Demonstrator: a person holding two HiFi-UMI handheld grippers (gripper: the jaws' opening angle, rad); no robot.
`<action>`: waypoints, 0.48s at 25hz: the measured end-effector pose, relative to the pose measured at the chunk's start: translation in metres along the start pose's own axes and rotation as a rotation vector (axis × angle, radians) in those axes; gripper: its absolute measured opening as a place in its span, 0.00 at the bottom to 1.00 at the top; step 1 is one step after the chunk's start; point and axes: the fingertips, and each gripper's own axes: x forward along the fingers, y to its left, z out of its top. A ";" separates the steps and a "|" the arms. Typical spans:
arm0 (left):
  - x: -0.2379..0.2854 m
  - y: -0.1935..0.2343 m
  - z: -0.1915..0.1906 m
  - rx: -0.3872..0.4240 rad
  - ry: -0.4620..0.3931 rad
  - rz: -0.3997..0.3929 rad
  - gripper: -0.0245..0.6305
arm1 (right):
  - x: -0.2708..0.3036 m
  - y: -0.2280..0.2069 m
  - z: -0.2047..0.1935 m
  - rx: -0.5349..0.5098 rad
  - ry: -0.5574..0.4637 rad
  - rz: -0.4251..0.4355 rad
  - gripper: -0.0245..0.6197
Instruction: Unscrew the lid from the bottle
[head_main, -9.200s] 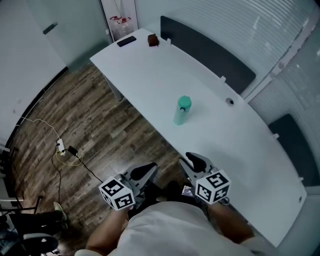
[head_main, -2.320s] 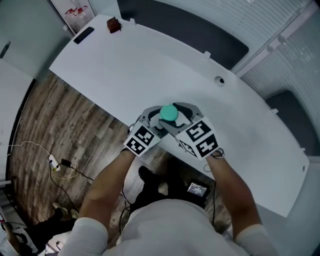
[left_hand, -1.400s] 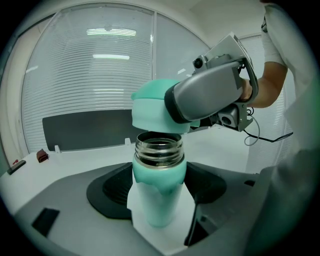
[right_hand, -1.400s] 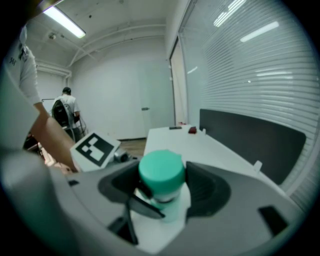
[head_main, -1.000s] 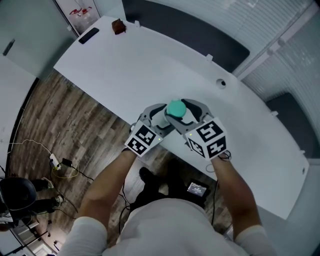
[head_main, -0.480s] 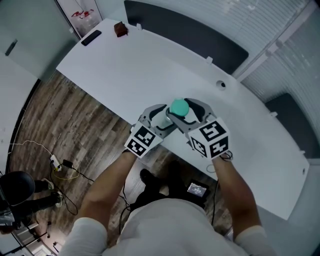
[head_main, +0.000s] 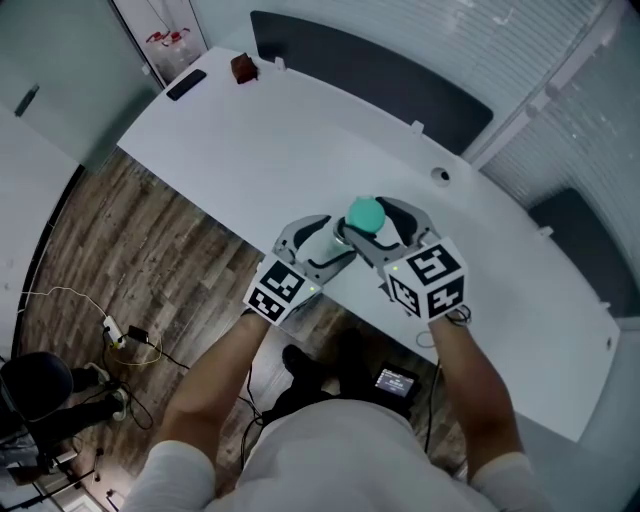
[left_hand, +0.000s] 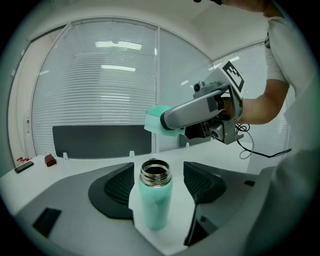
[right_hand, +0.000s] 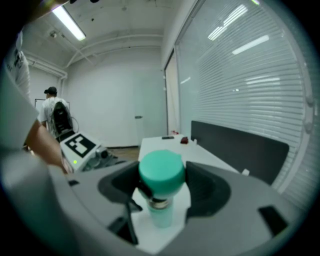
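From the head: both grippers meeting over the near edge of the white table (head_main: 250, 140). Right gripper (head_main: 372, 222) clamped on the teal lid (head_main: 366, 214), left gripper (head_main: 333, 240) lower and just beside it.

From the left gripper: jaws spread, with the bottle (left_hand: 155, 200) upright on the table between them. A sliver of gap on either side, so bracketed rather than squeezed, probably to guard against tipping. Steel threaded mouth bare and open. Lid up behind it, well clear of the neck, in the other gripper.

From the right gripper: jaws pressed against both sides of the lid, taken across its width as for turning. Steel neck showing just beneath. Judged unscrewed, with only the setting-down to come.
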 end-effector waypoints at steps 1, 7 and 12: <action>-0.003 0.000 0.003 -0.005 -0.006 0.004 0.53 | -0.002 0.000 0.002 0.000 -0.001 -0.002 0.51; -0.026 0.002 0.023 -0.050 -0.050 0.051 0.53 | -0.014 -0.004 0.005 -0.003 -0.010 -0.023 0.51; -0.044 0.003 0.043 -0.079 -0.093 0.092 0.52 | -0.024 -0.004 0.012 0.001 -0.031 -0.040 0.51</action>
